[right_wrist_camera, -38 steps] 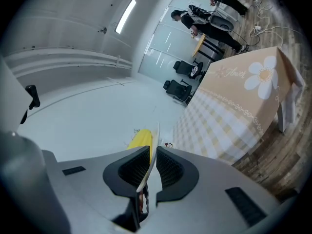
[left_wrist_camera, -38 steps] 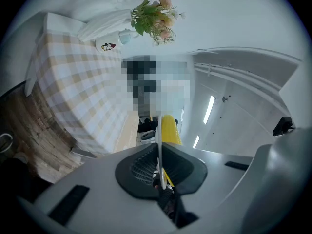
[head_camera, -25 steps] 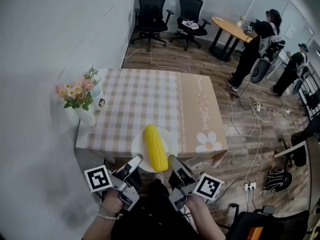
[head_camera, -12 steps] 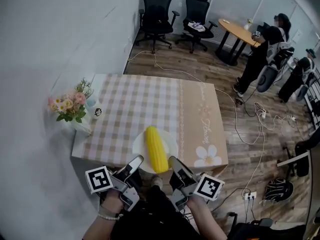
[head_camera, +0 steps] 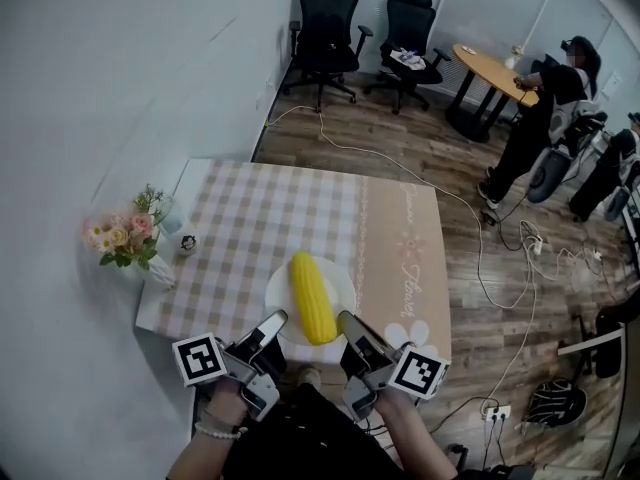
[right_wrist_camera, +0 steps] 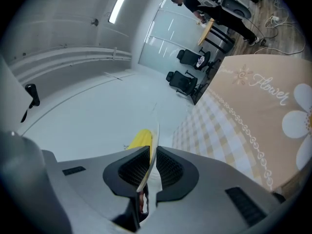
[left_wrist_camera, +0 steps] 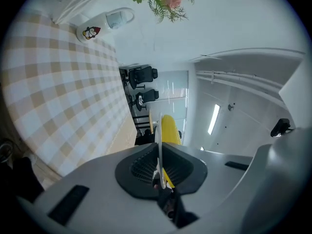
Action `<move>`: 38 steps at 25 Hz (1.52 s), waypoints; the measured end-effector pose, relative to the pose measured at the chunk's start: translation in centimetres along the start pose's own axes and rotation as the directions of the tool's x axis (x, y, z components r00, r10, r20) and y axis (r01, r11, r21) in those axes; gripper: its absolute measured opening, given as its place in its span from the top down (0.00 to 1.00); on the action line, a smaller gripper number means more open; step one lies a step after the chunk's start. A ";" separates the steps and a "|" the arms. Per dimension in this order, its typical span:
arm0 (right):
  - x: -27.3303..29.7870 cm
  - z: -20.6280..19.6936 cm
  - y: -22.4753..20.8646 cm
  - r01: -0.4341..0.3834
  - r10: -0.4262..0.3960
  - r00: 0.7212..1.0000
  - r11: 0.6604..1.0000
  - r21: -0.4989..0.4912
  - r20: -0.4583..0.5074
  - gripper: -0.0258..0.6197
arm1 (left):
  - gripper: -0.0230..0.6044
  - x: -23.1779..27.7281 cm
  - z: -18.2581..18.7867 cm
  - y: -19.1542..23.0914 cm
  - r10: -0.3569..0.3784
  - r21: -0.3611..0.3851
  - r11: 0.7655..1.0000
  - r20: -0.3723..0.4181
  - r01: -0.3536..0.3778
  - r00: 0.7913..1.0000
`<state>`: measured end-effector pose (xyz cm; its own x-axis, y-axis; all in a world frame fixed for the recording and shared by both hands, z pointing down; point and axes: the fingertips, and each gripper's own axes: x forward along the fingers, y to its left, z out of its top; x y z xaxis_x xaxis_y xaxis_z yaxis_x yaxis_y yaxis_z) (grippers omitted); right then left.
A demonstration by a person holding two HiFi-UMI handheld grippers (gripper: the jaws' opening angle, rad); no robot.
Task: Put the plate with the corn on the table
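A white plate (head_camera: 283, 286) carrying a yellow corn cob (head_camera: 311, 296) hangs over the near part of the checked table (head_camera: 250, 228). My left gripper (head_camera: 274, 323) is shut on the plate's near left rim, and my right gripper (head_camera: 345, 321) is shut on its near right rim. In the left gripper view the plate's edge (left_wrist_camera: 158, 145) runs between the dark pads with the corn (left_wrist_camera: 170, 130) behind it. In the right gripper view the plate rim (right_wrist_camera: 152, 152) is clamped between the pads, and the corn (right_wrist_camera: 141, 140) shows just past them.
A vase of flowers (head_camera: 122, 236) and a small white cup (head_camera: 186, 242) stand at the table's left edge. Beyond the table are two black office chairs (head_camera: 328, 18), a round wooden table (head_camera: 494, 71), people at the far right, and cables across the wooden floor (head_camera: 500, 258).
Both grippers and the plate have moved forward over the table. The table's near edge now lies under the grippers, and more of the tablecloth sits beneath the plate.
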<state>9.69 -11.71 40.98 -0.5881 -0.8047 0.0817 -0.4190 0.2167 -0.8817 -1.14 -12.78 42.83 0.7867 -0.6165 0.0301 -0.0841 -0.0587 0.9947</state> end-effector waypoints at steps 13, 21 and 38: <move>0.9 5.2 -2.6 -0.024 0.024 1.000 1.000 0.020 -0.015 0.86 | 0.92 5.5 0.5 -0.2 0.004 0.004 1.000 0.032 -0.004 0.999; 0.8 6.1 -3.2 -0.019 0.019 1.000 0.999 0.029 0.000 0.86 | 0.92 6.5 0.6 -0.4 0.021 0.015 1.000 0.031 -0.022 0.999; 2.5 6.6 -3.6 0.017 -0.018 0.999 0.999 0.037 0.030 0.86 | 0.92 7.6 2.5 0.0 0.013 0.007 1.000 -0.012 -0.013 1.000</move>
<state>14.28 -18.13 41.30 -0.5595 -0.8246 0.0838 -0.4033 0.1825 -0.8967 3.27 -19.40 42.86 0.7929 -0.6077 0.0444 -0.0986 -0.0560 0.9935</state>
